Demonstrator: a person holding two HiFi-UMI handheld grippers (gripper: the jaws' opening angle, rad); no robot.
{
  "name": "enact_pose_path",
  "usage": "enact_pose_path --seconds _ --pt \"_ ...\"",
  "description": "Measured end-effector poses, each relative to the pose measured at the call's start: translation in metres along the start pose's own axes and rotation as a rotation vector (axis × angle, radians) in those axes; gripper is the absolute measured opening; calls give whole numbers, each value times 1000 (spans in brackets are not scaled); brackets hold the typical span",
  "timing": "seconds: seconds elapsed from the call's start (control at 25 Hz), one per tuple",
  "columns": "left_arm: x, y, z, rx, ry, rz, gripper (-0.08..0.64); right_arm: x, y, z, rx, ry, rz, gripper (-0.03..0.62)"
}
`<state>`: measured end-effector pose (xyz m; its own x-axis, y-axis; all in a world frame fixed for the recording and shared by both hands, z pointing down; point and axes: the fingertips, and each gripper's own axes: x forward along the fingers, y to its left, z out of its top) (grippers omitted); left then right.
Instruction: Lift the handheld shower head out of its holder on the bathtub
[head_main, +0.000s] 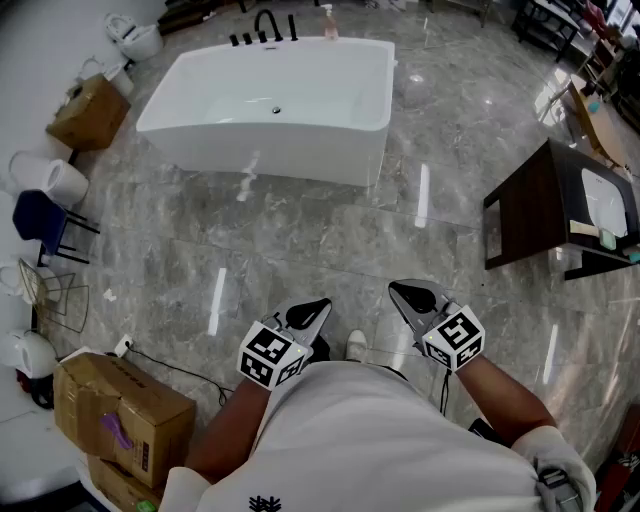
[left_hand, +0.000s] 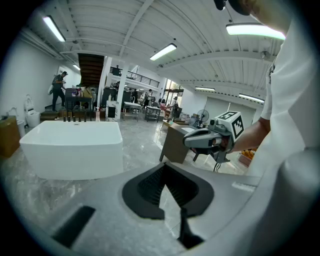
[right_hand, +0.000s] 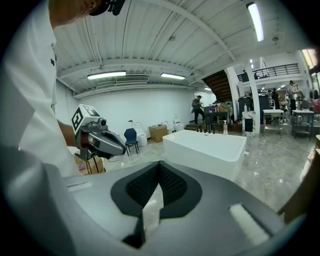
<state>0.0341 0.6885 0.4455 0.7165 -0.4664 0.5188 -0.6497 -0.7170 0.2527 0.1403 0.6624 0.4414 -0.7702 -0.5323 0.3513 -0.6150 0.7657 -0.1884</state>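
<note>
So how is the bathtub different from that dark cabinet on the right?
The bathtub is white all over; the cabinet is dark brown with a white basin on top. The bathtub is the bigger one, straight ahead; the cabinet stands off to the right. Both stand on the grey floor.

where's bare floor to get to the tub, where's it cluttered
Bare: the floor between the tub and the person, left of the dark cabinet. Crowded: along the left side, with boxes and a blue chair.
</note>
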Motion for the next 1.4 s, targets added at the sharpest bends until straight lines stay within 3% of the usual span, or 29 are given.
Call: enact_pose_path --seconds 0.32,0.48,0.6,0.8,1.2,1.4 --pt "17 32 12 5 6 -30 6 14 -19 6 10 -3 -27 11" --pt "42 67 43 21 -58 -9 15 23 -46 9 29 14 -48 11" --pt "49 109 75 10 -115 26 195 37 -58 26 28 21 -35 11" --pt "58 187 128 6 -178 94 289 80 -88 54 2 27 -11 12" --pt "73 324 151 -63 -174 172 308 177 -136 90 8 60 7 14" --pt "91 358 172 -86 -203 200 305 199 -171 110 25 84 7 14"
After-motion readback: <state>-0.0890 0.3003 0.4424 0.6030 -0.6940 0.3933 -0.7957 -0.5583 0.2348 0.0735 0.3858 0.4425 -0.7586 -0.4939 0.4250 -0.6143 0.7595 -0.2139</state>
